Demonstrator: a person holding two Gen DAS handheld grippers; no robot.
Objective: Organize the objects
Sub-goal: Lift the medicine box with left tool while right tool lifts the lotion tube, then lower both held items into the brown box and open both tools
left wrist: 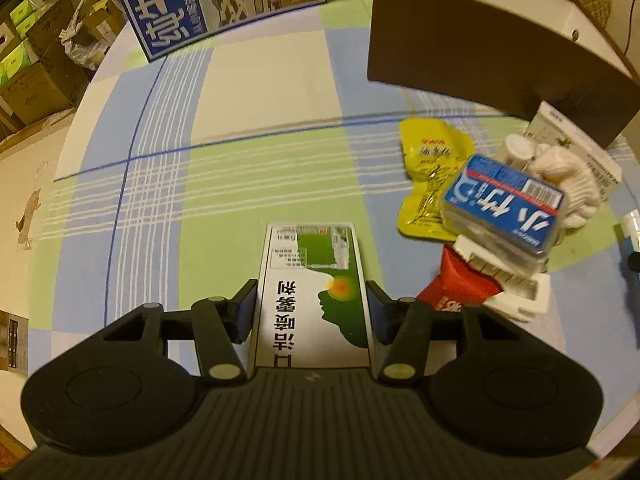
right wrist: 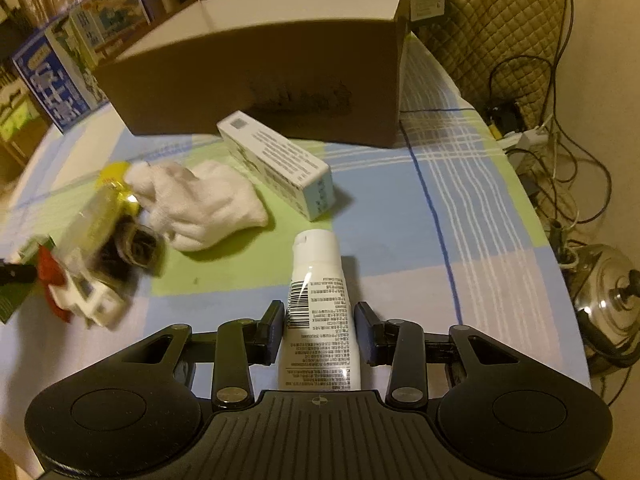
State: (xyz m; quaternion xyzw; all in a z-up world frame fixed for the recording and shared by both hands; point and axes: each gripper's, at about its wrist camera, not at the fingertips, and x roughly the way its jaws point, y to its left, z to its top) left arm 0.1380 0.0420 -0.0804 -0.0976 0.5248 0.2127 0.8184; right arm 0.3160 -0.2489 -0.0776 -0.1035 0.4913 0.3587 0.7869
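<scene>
- Left claw (left wrist: 311, 306) grips a green-and-white carton (left wrist: 316, 280), a finger pressed to each side, above the checked counter (left wrist: 256, 96)
- Right claw (right wrist: 319, 330) straddles a white tube (right wrist: 318, 312), cap pointing away; its left finger meets the tube, a slight gap shows at the right, so whether it grips cannot be told
- A white glove (right wrist: 208, 204) lies beside a white box (right wrist: 280, 160), near the brown cardboard box (right wrist: 260, 76)
- Blurred in the left view: a blue pack (left wrist: 508, 204) over a yellow pouch (left wrist: 430, 172) and a red packet (left wrist: 460, 284)
</scene>
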